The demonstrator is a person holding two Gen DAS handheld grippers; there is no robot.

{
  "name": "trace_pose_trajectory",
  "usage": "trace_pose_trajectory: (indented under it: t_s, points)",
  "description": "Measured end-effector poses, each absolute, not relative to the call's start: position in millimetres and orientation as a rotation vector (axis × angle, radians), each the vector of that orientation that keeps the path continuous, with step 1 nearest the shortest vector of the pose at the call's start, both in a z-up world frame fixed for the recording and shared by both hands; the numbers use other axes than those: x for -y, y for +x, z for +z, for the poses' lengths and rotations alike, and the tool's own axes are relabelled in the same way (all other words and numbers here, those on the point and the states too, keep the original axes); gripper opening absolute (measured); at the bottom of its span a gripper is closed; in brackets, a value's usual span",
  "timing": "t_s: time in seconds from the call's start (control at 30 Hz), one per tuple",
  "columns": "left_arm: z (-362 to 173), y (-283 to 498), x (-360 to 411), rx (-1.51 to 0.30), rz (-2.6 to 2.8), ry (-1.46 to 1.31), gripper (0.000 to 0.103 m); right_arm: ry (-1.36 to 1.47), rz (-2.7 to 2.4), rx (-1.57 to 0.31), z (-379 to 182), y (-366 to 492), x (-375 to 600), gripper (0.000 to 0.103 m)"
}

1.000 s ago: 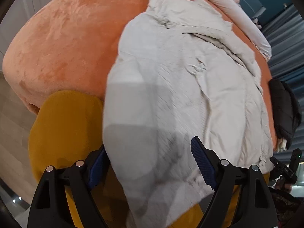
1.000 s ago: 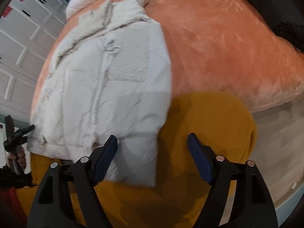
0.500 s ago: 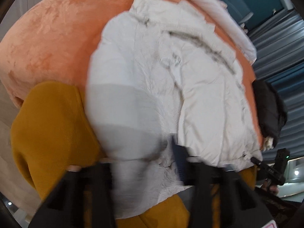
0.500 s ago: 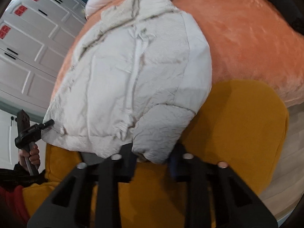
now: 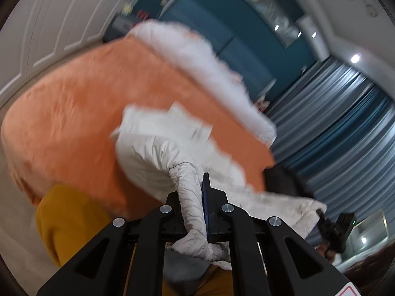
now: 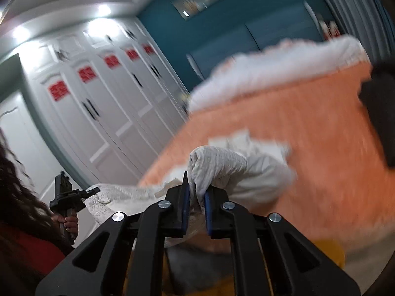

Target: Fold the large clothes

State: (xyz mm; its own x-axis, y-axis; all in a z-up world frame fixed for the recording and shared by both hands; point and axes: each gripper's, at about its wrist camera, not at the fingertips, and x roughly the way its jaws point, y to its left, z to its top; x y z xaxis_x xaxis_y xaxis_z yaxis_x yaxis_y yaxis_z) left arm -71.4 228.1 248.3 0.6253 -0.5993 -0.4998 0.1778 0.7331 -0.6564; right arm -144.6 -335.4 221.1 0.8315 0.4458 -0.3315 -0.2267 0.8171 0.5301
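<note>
A cream puffer jacket (image 5: 153,148) hangs lifted off the orange bed, stretched by its hem between both grippers. My left gripper (image 5: 195,187) is shut on a rolled fold of the hem, which runs down between its blue pads. My right gripper (image 6: 197,185) has its jaws closing on a bunched corner of the jacket (image 6: 234,167), pads pressing the cloth. Each gripper also shows in the other's view: the right gripper (image 5: 321,213) at the far hem corner, the left gripper (image 6: 95,192) held by a hand (image 6: 70,224).
The bed carries an orange plush blanket (image 5: 74,113) with a mustard blanket (image 5: 64,222) at its near end. White bedding (image 5: 209,61) lies along the head, a black garment (image 5: 284,180) at the curtain side. White wardrobe doors (image 6: 98,113) stand beside the bed.
Both grippers closed on the jacket's hem and rose sharply, pulling its lower part up off the bed. The views tilted up from the bed surface toward the room.
</note>
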Motion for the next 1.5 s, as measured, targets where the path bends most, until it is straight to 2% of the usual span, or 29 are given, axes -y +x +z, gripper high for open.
trace_pose_trajectory:
  t_s: [0.13, 0.27, 0.4, 0.57, 0.77, 0.83, 0.93, 1.07, 1.2, 1.33, 1.43, 1.5]
  points:
    - [279.4, -58.6, -230.0, -0.694, -0.469, -0.609, 0.007, 0.48, 0.366, -0.382, 244.1, -142.1, 335.3, 0.009]
    - [272.4, -7.9, -220.4, -0.72, -0.439, -0.593, 0.011, 0.533, 0.294, -0.371, 231.8, -102.1, 345.9, 0.009]
    - [235.9, 72.3, -195.9, -0.809, -0.364, -0.544, 0.011, 0.626, 0.208, -0.454, 195.5, -24.1, 359.4, 0.009]
    - [185.7, 136.1, -179.9, -0.861, -0.268, -0.501, 0.011, 0.682, 0.112, -0.502, 146.5, 57.8, 366.7, 0.01]
    - [118.9, 200.8, -167.6, -0.99, -0.156, -0.465, 0.013, 0.723, -0.04, -0.568, 96.4, 121.6, 376.0, 0.016]
    - [98.8, 214.8, -165.0, -1.031, -0.122, -0.431, 0.015, 0.745, -0.081, -0.583, 84.5, 128.5, 378.5, 0.025]
    - [80.1, 223.5, -169.9, -1.06, -0.111, -0.444, 0.017, 0.809, -0.128, -0.573, 69.5, 127.6, 393.2, 0.031]
    - [88.8, 217.0, -184.3, -1.046, -0.147, -0.512, 0.018, 0.781, -0.127, -0.587, 68.8, 117.2, 396.2, 0.031]
    - [135.1, 211.0, -185.1, -0.985, -0.216, -0.474, 0.018, 0.636, -0.086, -0.603, 77.8, 108.4, 374.1, 0.032]
    - [157.8, 226.3, -191.8, -0.999, -0.244, -0.503, 0.018, 0.566, -0.059, -0.646, 71.8, 110.5, 351.7, 0.035]
    - [158.2, 240.8, -193.5, -1.073, -0.222, -0.45, 0.018, 0.545, -0.015, -0.762, 47.4, 121.3, 335.4, 0.035]
    - [158.7, 244.0, -198.3, -1.109, -0.221, -0.462, 0.018, 0.42, -0.044, -0.865, 26.2, 129.0, 321.8, 0.033]
